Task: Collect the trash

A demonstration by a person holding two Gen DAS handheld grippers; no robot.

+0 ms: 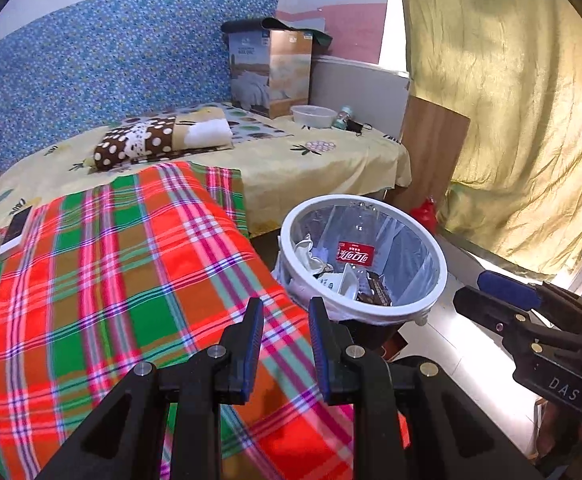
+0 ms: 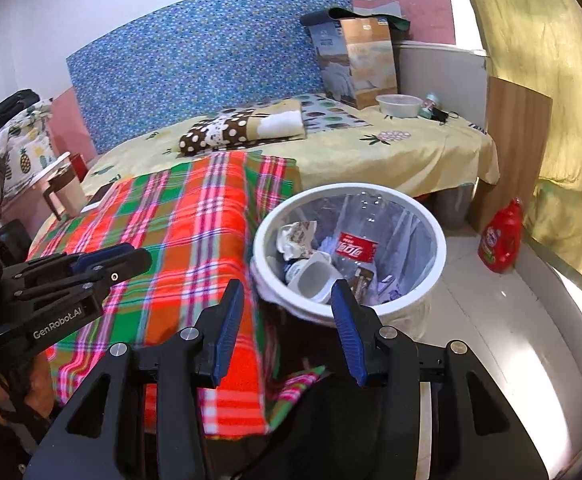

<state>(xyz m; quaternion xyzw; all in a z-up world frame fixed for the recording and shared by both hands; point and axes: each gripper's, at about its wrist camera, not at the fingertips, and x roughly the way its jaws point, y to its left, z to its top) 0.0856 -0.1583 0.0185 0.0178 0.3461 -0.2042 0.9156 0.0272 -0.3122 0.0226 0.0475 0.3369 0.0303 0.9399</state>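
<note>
Both grippers are nearest to the camera and both are released, with nothing between the blue pads. In the left wrist view, the left gripper (image 1: 285, 308) hangs over the near right edge of the plaid blanket (image 1: 111, 272), and its right finger comes just beside the rim of the trash bin (image 1: 441, 268). In the right wrist view, the right gripper (image 2: 287, 294) stands with its fingers well apart, the left finger over the blanket and the right finger in front of the bin's near rim.

The trash bin is white, round, lined with a clear bag, and it stands on the floor just to the right of the blanket-covered surface. Trash already lies inside it: a clear bottle with a red label (image 2: 357, 248), a crumpled paper wrapper (image 2: 297, 234), a white cup (image 2: 315, 278) on its side, and a brown wrapper (image 2: 361, 282).

Farther away is a bed (image 1: 291, 160) with a yellow sheet. On it lie a polka-dot pillow (image 1: 139, 142), a cardboard box (image 1: 271, 70) and a clear plastic bowl (image 1: 313, 116). A red detergent bottle (image 2: 501, 238) stands on the floor at the right, near the yellow curtain (image 2: 551, 80).
</note>
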